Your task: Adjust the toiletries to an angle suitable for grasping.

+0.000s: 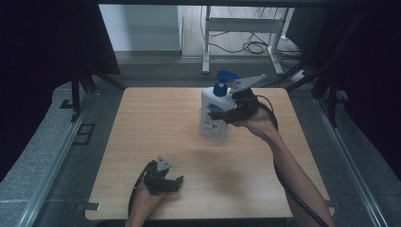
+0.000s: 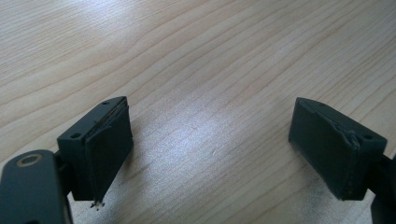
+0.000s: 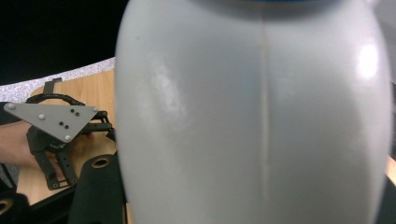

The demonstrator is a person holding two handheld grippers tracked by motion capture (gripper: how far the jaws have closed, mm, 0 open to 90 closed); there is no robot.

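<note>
- A light wooden table (image 1: 156,123) stands on grey flooring, with dark curtains at both sides and a white desk frame with loose cables on the floor beyond it.
- The right gripper (image 1: 222,115) is clamped on a white pump bottle (image 1: 213,117): its black jaws press the bottle's body from the side, about halfway up, below the blue pump head (image 1: 223,81).
- In the right gripper view the bottle's smooth white wall (image 3: 261,121) sits right against the camera, with a faint mould seam running down it.
- The bottle is over the far middle of the table, upright or leaning slightly; whether its base rests on the wood or hangs just above it cannot be told.
- The left gripper (image 1: 171,182) rests low near the table's near edge, well apart from the bottle, its jaws spread wide with nothing between them; the left gripper view shows bare wood grain (image 2: 210,70) between the two pads.
- Judged risk: the bottle's wall is glossy and rounded, so the pads could slide and let it rotate or drop.
- A side grip below a heavy pump top may let the bottle tip towards the head if the hand tilts.
- Squeezing harder could dent the soft plastic wall, and setting it down crooked could topple it.
</note>
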